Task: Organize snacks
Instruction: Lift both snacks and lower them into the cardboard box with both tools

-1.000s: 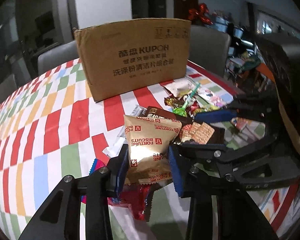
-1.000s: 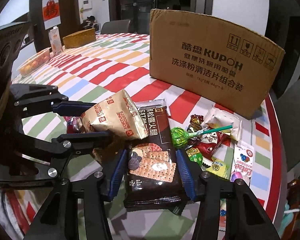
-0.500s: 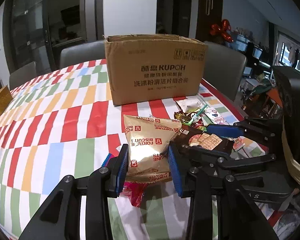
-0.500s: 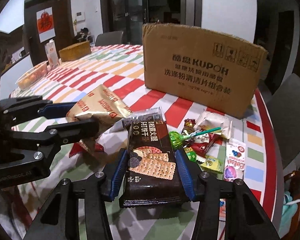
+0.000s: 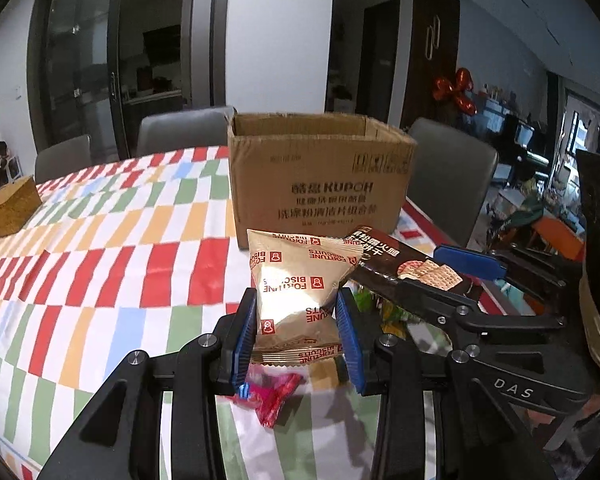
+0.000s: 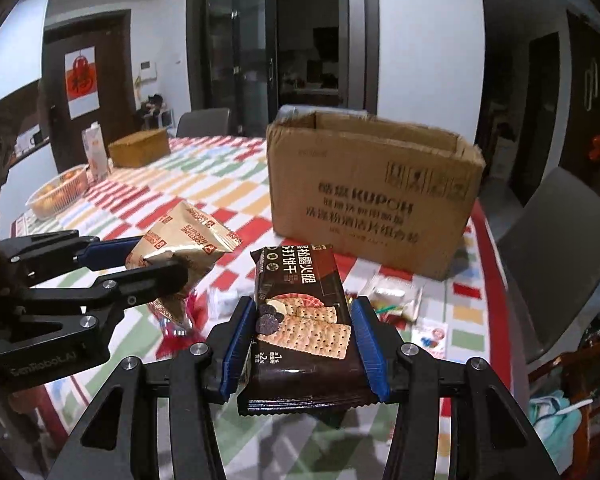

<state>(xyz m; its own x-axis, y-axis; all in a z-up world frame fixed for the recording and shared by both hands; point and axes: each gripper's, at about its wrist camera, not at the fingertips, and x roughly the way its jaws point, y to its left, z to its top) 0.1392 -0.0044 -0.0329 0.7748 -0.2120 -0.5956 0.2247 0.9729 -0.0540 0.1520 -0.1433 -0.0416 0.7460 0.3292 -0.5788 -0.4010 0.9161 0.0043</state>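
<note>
My left gripper (image 5: 296, 334) is shut on a gold Fortune Biscuits bag (image 5: 296, 292) and holds it above the table. My right gripper (image 6: 304, 344) is shut on a dark brown cracker pack (image 6: 304, 320), also lifted. Each shows in the other view: the cracker pack (image 5: 412, 270) to the right, the gold bag (image 6: 180, 248) to the left. An open cardboard box (image 5: 320, 176) stands on the table behind both; it also shows in the right wrist view (image 6: 372, 196). Its inside is hidden.
The table has a checked cloth (image 5: 100, 264). A red wrapper (image 5: 276, 396) lies under the left gripper. Loose candies (image 6: 396, 304) lie in front of the box. A brown tissue box (image 6: 140, 152), a basket (image 6: 56, 196) and grey chairs (image 5: 448, 184) stand around.
Both grippers have risen with their packs, away from the table. The box's open top has come into view and the candy pile has dropped below.
</note>
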